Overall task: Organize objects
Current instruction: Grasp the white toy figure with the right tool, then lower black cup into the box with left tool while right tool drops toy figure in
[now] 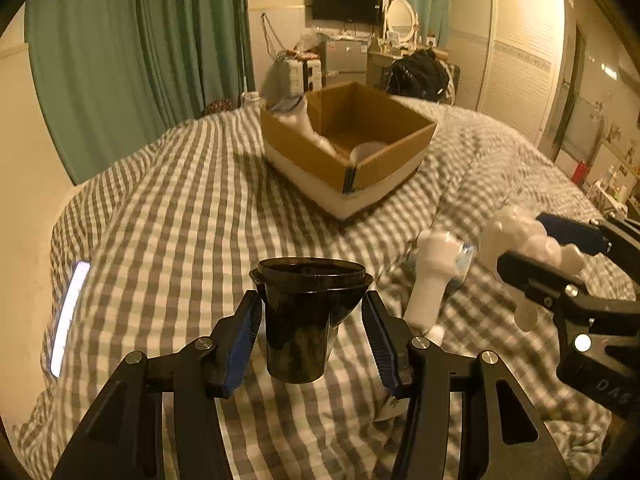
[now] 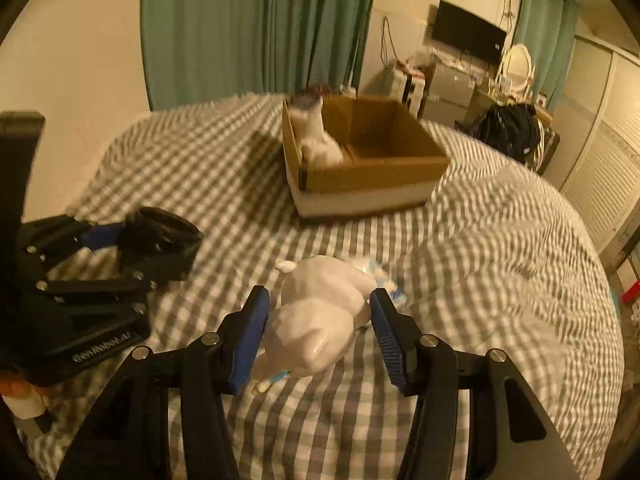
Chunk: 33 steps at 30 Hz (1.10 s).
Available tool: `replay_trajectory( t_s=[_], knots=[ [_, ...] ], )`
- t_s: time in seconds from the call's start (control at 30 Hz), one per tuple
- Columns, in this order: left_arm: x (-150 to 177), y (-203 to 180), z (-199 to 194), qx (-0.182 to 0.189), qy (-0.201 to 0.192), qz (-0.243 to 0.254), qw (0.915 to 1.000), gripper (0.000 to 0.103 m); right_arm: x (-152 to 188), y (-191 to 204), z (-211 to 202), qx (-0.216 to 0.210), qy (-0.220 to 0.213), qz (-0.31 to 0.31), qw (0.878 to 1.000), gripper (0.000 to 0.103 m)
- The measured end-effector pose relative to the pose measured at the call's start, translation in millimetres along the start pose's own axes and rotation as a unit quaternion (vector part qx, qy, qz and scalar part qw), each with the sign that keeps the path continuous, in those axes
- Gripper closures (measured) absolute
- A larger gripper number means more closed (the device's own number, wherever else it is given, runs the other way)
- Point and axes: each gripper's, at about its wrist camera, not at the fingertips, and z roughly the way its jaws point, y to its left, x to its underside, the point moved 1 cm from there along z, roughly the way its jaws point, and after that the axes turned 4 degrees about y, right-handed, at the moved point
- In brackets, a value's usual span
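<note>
We see our left tongs pinching a glossy, dark, tapered cup with a flared rim, upright above the gingham bed cover. Our right tongs grip a smooth, lumpy white plastic bottle between blue ribbed pads. Further back on the bed sits an open cardboard box with a white lower band, holding pale items we cannot identify.
</note>
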Motion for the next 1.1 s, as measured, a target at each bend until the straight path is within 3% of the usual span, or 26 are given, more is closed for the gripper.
replay_trajectory(
  t_s=[0.1, 0.33, 0.67, 0.9, 1.0, 1.1],
  knots=[
    [-18.6, -0.6, -8.3, 0.013, -0.013, 0.000, 0.9998, 0.050, -14.6, -3.4, -19.2, 0.011, -0.038, -0.010, 0.999, 0.051],
    [-76.5, 0.4, -13.6, 0.018, -0.053, 0.005, 0.9984, 0.050, -55.7, -24.0, -32.2, 0.008, -0.082, -0.009, 0.997, 0.051],
    [-173.3, -9.9, 4.9, 0.002, -0.112, 0.004, 0.9937, 0.050, -157.8, -60.6, -23.3, 0.013, -0.164, -0.007, 0.986, 0.051],
    [-228.0, -5.9, 66.1, -0.010, -0.094, -0.008, 0.9954, 0.050, -219.5, -72.6, 13.6, 0.042, -0.194, -0.013, 0.980, 0.051],
    [-234.7, -1.6, 98.5, -0.019, -0.076, -0.012, 0.9969, 0.050, -238.8, -83.8, 44.7, 0.051, -0.186, -0.005, 0.981, 0.051],
    [-232.9, -4.0, 129.3, -0.013, -0.049, -0.007, 0.9987, 0.050, -253.9, -97.3, 85.5, 0.033, -0.163, 0.008, 0.986, 0.051]
  ],
)
